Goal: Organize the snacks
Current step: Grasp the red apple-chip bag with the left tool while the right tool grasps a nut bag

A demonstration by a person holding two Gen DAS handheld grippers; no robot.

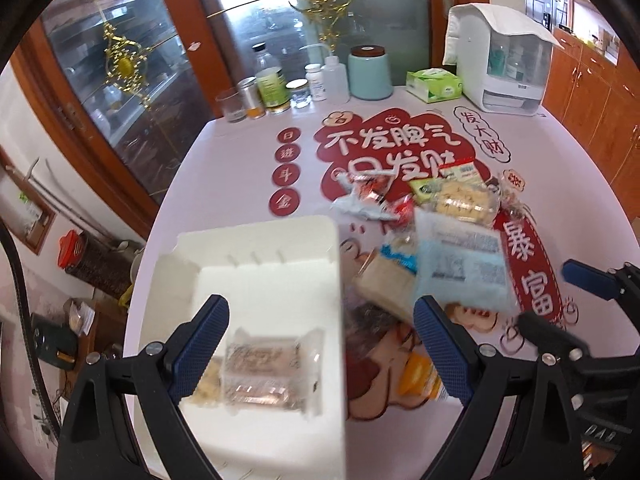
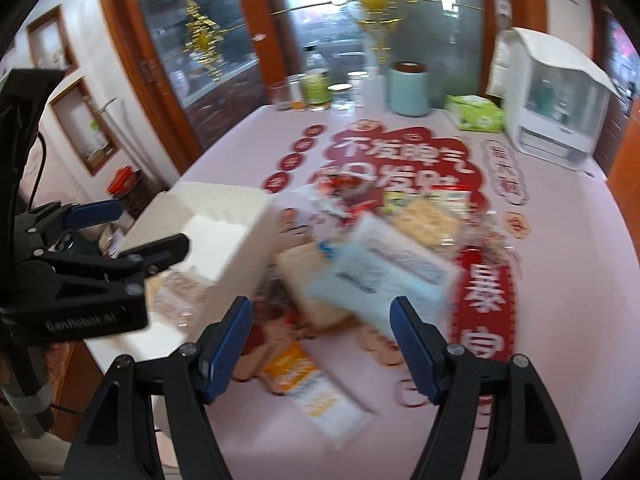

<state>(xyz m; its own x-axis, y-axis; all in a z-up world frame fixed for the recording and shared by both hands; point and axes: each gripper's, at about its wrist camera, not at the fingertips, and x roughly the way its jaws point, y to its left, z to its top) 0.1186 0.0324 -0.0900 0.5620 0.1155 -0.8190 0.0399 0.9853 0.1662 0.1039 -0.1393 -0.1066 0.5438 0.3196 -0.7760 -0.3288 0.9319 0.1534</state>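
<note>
Hovering spread and empty, both hand-held grippers (image 1: 320,344) (image 2: 320,340); white bin (image 1: 280,272) sits at the table edge (image 2: 120,352).

White bin (image 1: 256,280): matt, smooth plastic. Snack packets (image 1: 460,264): glossy crinkled plastic film, some clear. Tabletop (image 1: 580,200): smooth, slightly glossy pale cover with red printed graphics. Left gripper (image 1: 320,344) and right gripper (image 2: 320,340): matt black plastic, metal rivets, blue textured rubbery pads. Cabinet frame (image 1: 188,40): glossy varnished wood, glass panes. Teal canister (image 1: 370,74): matt finish. Tissue pack (image 1: 434,84): soft plastic wrap.
</note>
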